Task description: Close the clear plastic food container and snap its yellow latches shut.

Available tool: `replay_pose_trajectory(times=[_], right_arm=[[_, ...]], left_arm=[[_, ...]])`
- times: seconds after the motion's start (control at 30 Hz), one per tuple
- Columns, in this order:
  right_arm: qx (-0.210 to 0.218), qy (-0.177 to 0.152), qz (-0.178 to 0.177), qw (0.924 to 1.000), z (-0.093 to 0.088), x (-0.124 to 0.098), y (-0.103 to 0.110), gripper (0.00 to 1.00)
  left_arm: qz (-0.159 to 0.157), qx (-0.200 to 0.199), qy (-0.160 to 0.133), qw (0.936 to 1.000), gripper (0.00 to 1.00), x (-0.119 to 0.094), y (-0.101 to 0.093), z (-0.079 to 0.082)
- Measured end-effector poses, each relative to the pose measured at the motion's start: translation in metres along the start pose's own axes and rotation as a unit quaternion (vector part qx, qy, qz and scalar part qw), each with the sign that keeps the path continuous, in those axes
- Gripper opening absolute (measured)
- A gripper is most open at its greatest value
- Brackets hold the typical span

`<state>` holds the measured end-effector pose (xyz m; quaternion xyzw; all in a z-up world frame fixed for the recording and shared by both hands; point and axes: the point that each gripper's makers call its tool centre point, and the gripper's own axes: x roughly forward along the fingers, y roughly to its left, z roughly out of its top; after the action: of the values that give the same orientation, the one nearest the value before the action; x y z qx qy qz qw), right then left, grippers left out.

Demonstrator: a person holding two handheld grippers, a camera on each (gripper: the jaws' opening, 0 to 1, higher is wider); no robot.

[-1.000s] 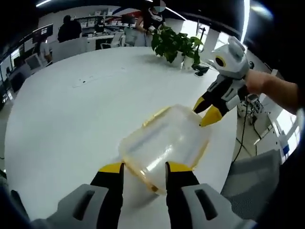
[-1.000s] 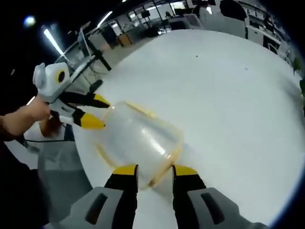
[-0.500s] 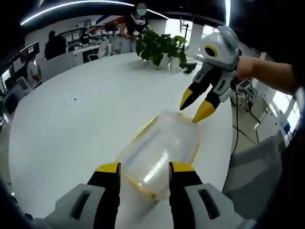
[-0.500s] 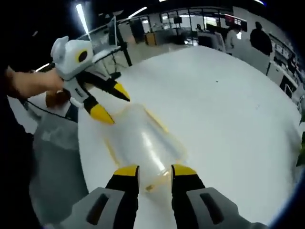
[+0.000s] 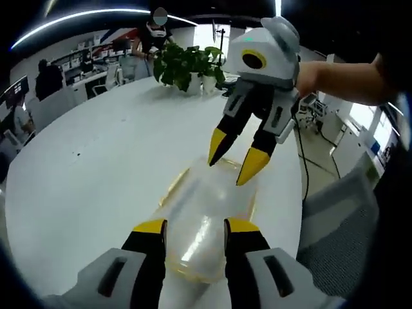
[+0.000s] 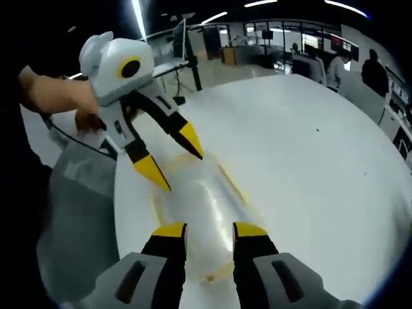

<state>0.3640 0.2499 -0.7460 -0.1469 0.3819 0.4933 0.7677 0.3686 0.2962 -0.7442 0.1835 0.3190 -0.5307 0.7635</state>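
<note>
The clear plastic container (image 5: 205,215) with yellow trim lies on the white table (image 5: 84,167), near its edge. My left gripper (image 5: 195,226) is open, its yellow tips over the container's near end. Opposite, my right gripper (image 5: 235,156) is held by a hand, jaws apart, tips pointing down at the far end. In the right gripper view the same container (image 6: 196,203) stretches away from my right gripper (image 6: 209,230), and the left gripper (image 6: 172,156) hangs open over its other end. Whether any tip touches the plastic is unclear.
A potted plant (image 5: 187,61) stands at the table's far side. A grey chair (image 5: 338,222) sits beside the table edge, also seen as the chair (image 6: 77,212). People and desks (image 6: 322,58) fill the office background. White tabletop spreads out left of the container.
Both cameras have moved. The two grippers have drawn closer together, each now standing larger and steeper over the opposite end of the container. The container has stayed on the table.
</note>
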Motion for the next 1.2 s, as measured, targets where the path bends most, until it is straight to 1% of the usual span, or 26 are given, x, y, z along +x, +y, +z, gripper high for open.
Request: replay_pose_trajectory(times=[0.13,0.23,0.4,0.43,0.53,0.6,0.63,0.7,0.73,0.83,0.93,0.97,1.07,1.13,1.17,1.2], right_arm=[[-0.001,-0.006,0.005,1.0,0.01,0.007,0.0,0.27],[-0.013,-0.004,0.008,0.9999,0.015,0.013,0.001,0.27],[-0.026,0.003,0.011,0.9996,0.018,0.016,-0.003,0.26],[-0.028,0.004,0.01,0.9996,0.018,0.016,-0.004,0.26],[-0.029,0.006,0.012,0.9995,0.018,0.017,-0.008,0.26],[-0.033,0.011,0.01,0.9993,0.017,0.018,-0.011,0.26],[-0.034,0.012,0.01,0.9993,0.017,0.018,-0.011,0.26],[-0.035,0.017,0.01,0.9992,0.017,0.02,-0.014,0.26],[-0.037,0.019,0.01,0.9991,0.017,0.021,-0.015,0.26],[-0.043,0.027,0.008,0.9987,0.017,0.024,-0.019,0.27],[-0.041,0.027,0.009,0.9987,0.02,0.025,-0.025,0.29],[-0.037,0.026,0.012,0.9989,0.022,0.025,-0.026,0.3],[-0.024,0.031,0.031,0.9987,0.022,0.028,-0.024,0.33],[-0.012,0.036,0.041,0.9984,0.019,0.031,-0.026,0.34],[0.001,0.046,0.052,0.9976,0.016,0.033,-0.024,0.34],[0.003,0.045,0.059,0.9973,0.016,0.034,-0.023,0.35]], left_arm=[[-0.012,0.014,0.001,0.9998,0.33,0.006,-0.006,0.003],[-0.019,0.024,0.008,0.9995,0.32,0.011,-0.01,0.002],[-0.03,0.038,0.016,0.9987,0.32,0.013,-0.015,0.001],[-0.035,0.038,0.015,0.9985,0.32,0.013,-0.016,0.001],[-0.046,0.036,0.026,0.998,0.32,0.015,-0.017,-0.003],[-0.045,0.05,0.041,0.9969,0.32,0.016,-0.017,-0.009],[-0.045,0.068,0.031,0.9962,0.32,0.016,-0.017,-0.005],[-0.049,0.059,0.04,0.9963,0.35,0.015,-0.019,-0.008],[-0.053,0.06,0.039,0.9961,0.37,0.015,-0.021,-0.008],[-0.06,0.083,0.046,0.9936,0.43,0.015,-0.027,-0.009],[-0.057,0.103,0.056,0.9915,0.48,0.016,-0.032,-0.011],[-0.053,0.116,0.06,0.99,0.49,0.016,-0.032,-0.012],[-0.042,0.15,0.066,0.9856,0.5,0.017,-0.033,-0.015],[-0.039,0.154,0.067,0.9851,0.52,0.017,-0.034,-0.017],[-0.039,0.154,0.067,0.9851,0.53,0.017,-0.035,-0.017],[-0.037,0.155,0.066,0.985,0.54,0.017,-0.035,-0.018]])
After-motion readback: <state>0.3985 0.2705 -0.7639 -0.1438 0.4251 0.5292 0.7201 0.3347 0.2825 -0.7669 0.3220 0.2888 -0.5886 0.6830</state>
